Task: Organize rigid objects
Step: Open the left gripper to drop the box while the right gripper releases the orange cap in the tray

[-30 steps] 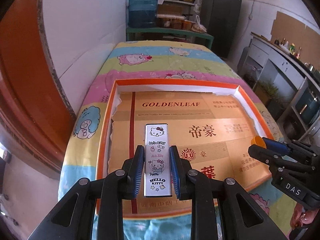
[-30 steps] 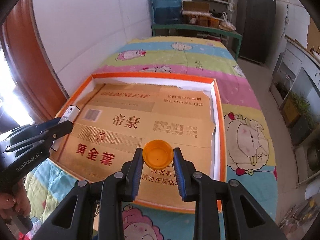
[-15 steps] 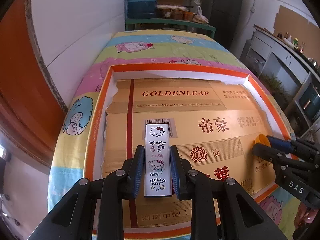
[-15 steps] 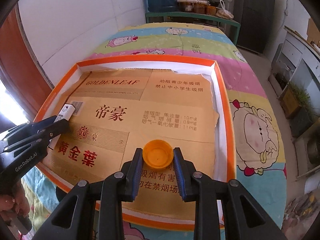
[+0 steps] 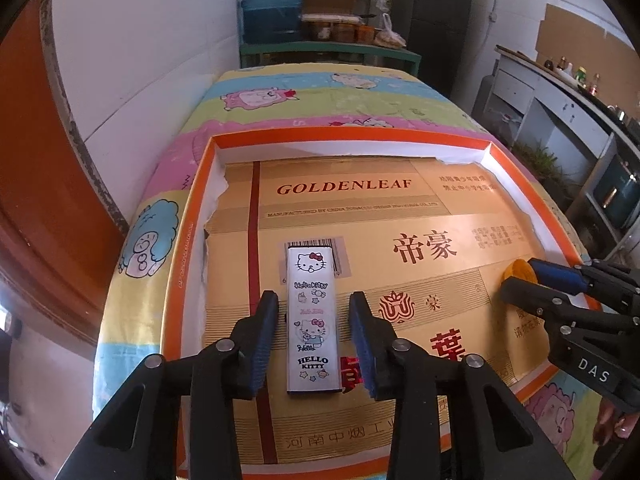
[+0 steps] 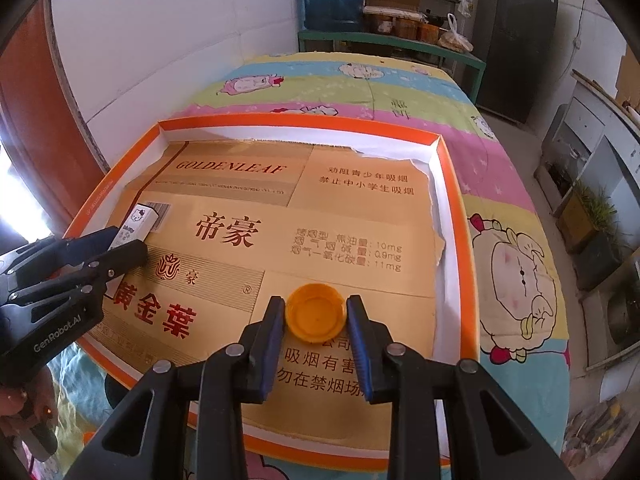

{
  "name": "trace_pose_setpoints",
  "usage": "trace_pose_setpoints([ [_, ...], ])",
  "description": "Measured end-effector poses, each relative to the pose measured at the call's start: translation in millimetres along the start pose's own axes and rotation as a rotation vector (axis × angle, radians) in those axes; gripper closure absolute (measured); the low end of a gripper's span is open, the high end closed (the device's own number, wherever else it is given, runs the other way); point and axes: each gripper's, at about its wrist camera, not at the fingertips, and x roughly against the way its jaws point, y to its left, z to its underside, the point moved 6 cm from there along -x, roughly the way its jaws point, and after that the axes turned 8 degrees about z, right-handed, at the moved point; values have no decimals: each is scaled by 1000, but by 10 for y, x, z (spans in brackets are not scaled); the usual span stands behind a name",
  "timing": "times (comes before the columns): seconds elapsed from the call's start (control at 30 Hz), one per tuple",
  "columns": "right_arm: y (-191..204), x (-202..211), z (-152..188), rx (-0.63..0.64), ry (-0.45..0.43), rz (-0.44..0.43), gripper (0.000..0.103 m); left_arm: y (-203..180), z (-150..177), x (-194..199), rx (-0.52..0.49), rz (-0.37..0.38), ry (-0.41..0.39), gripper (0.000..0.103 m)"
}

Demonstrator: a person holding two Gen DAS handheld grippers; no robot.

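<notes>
while the left gripper (image 5: 314, 338) points down into the orange-rimmed tray (image 5: 182, 240), its fingers (image 5: 264, 336) stand apart on either side of the hello kitty box (image 5: 312, 320), with a visible gap on each side; the jaws have just been opening and the pads do not press on it. box lies flat on the golden cardboard liner (image 5: 420, 216), long axis running away from the fingers, its far end over a printed barcode, its near end between the finger bases. in the right wrist view the same box (image 6: 138, 220) shows beyond the tips of the left gripper (image 6: 120, 246), near the tray's left wall.

right gripper (image 6: 316, 320): the orange cap (image 6: 316, 312) sits open side up between its fingers (image 6: 362, 332). the left pad looks to be touching the cap's rim; the right pad is at the rim or just off it, cannot tell which. jaws have just been opening slightly. cap rests on the liner near the tray's right wall (image 6: 450, 240). from the left wrist view the cap (image 5: 516, 274) shows at the tips of the right gripper (image 5: 520, 280), off to the right of the left fingers.

tray sits on a cartoon-print cloth (image 5: 320, 96).
</notes>
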Motion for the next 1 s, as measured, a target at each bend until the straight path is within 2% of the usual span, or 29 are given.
trace_pose_setpoints([
  [0.07, -9, 6, 2, -8, -2, -1, 56, -2, 0, 18, 0, -14, -4, 60],
  [0.1, -11, 14, 3, -11, -5, 0, 54, -1, 2, 30, 0, -19, -6, 57],
  [0.2, -27, 43, -6, -20, -15, 3, 53, -24, -18, 133, -11, -24, -41, 57],
  [0.27, -37, 68, -13, -23, -22, 8, 53, -38, -39, 203, -14, -21, -63, 53],
  [0.33, -42, 98, -3, -17, -29, 21, 53, -36, -53, 253, -6, -13, -70, 33],
  [0.4, -49, 119, 7, -20, -31, 21, 53, -23, -51, 320, 9, -4, -84, 28],
  [0.8, -95, 440, 136, -50, -64, 38, 53, -34, 77, 700, 9, 38, -108, 28],
  [1.0, -105, 688, 262, -72, -92, 40, 53, -73, 242, 889, 11, 29, -112, 28],
])
